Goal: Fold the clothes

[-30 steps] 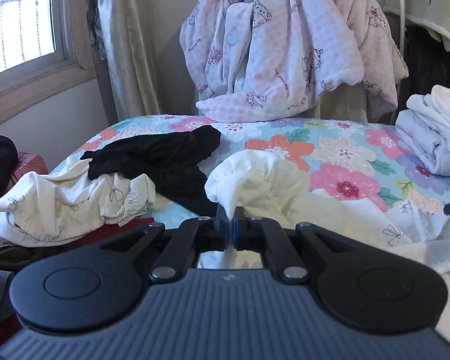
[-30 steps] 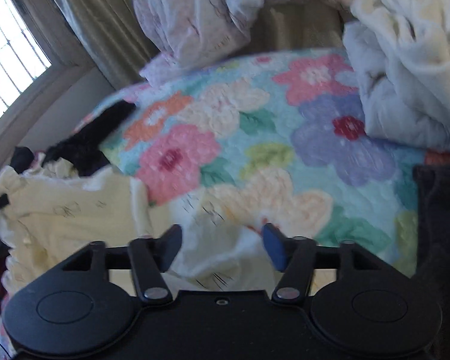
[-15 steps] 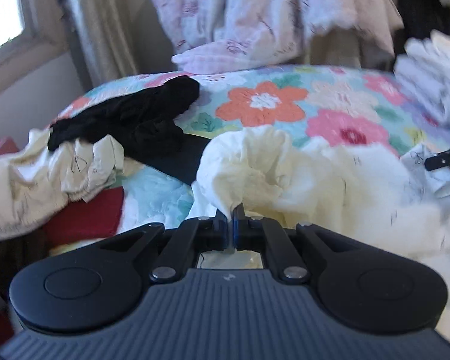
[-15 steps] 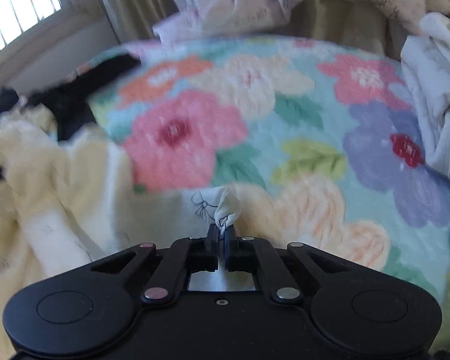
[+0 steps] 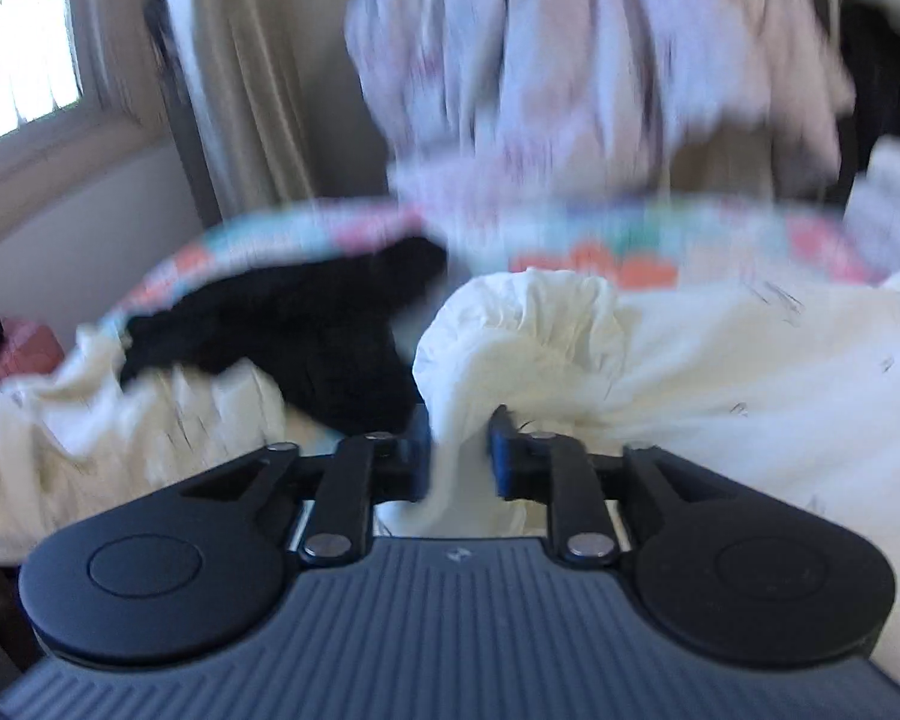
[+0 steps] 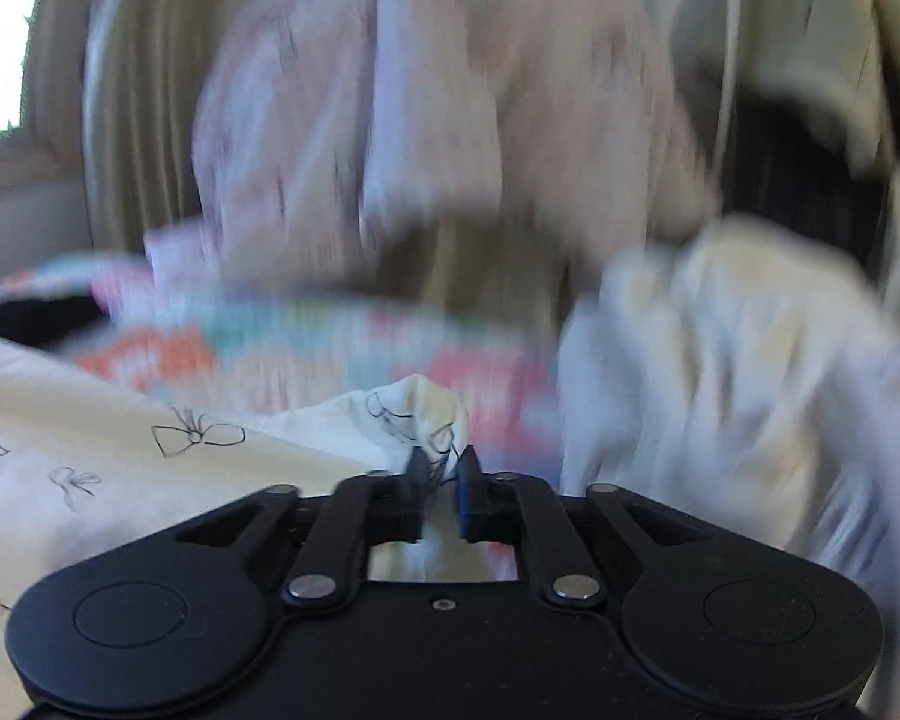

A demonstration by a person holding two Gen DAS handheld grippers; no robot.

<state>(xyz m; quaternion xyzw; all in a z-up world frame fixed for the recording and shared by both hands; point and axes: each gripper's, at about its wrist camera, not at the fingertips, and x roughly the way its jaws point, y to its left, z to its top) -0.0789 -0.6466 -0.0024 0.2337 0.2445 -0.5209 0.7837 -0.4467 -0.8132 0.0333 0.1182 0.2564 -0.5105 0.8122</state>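
Observation:
A cream garment with small bow prints [image 5: 720,372] lies bunched on the floral bedspread [image 5: 600,240]. My left gripper [image 5: 459,432] has a gathered fold of it between its jaws. The jaws are opening, and the fabric still fills the gap, with creases running into the pads. In the right wrist view the same cream garment [image 6: 120,420] stretches off to the left. Its corner sticks up between the jaws of my right gripper [image 6: 441,468], which are also opening around the cloth. Both views are blurred behind the cloth.
A black garment [image 5: 306,324] and another crumpled cream piece [image 5: 120,420] lie at the bed's left side. A pink printed blanket [image 5: 570,60] hangs in a heap behind the bed. A pile of white clothes [image 6: 720,360] sits at the right. Window [image 5: 18,30] and curtain [image 5: 240,90] stand at left.
The right gripper closed on the garment's corner and swung up to face the blanket heap. The left gripper sank toward the bed with its fold. Both jaws have since parted a little.

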